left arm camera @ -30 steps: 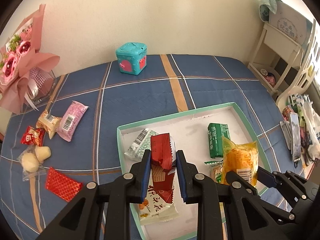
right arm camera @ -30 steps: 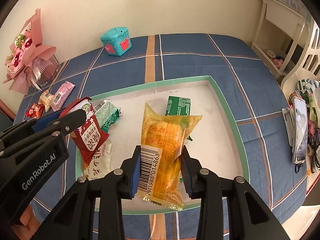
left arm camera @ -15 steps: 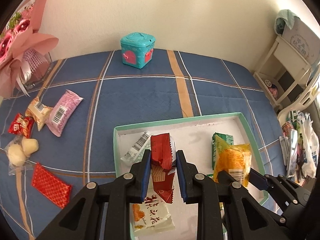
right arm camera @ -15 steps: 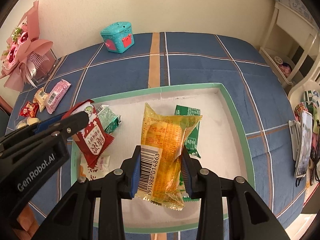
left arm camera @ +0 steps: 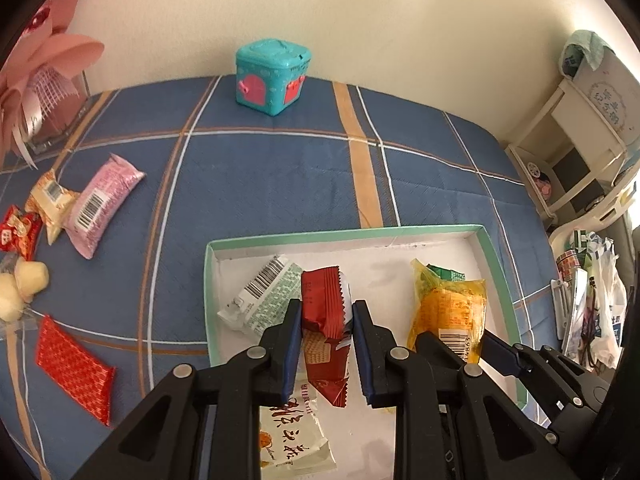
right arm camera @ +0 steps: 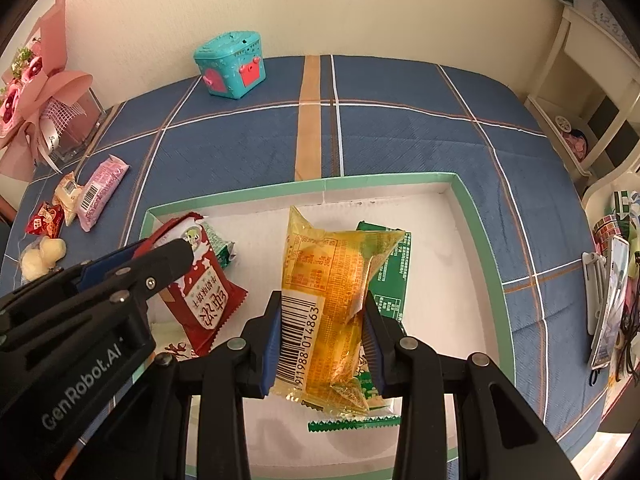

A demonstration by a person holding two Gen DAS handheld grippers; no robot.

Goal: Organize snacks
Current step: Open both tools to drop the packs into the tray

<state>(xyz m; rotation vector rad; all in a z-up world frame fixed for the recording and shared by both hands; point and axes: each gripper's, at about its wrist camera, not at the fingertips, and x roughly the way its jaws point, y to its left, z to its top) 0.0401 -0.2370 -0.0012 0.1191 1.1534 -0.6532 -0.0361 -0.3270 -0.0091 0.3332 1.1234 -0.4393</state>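
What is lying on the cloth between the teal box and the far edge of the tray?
Nothing: between the teal box and the tray only bare blue checked cloth shows in both wrist views.

A lived-in home room: a surface (right arm camera: 400, 120) covered in blue plaid cloth against a cream wall, with a pink paper-wrapped bouquet (right arm camera: 36, 92), a teal toy box (right arm camera: 231, 65), and a white shelf unit (right arm camera: 592, 80) holding small keepsakes

A plain cream wall (left arm camera: 360, 12) rises behind the table (left arm camera: 280, 168), which wears a blue plaid cloth. Right of the table stands a white shelf unit (left arm camera: 576, 152), brightly lit from that side.
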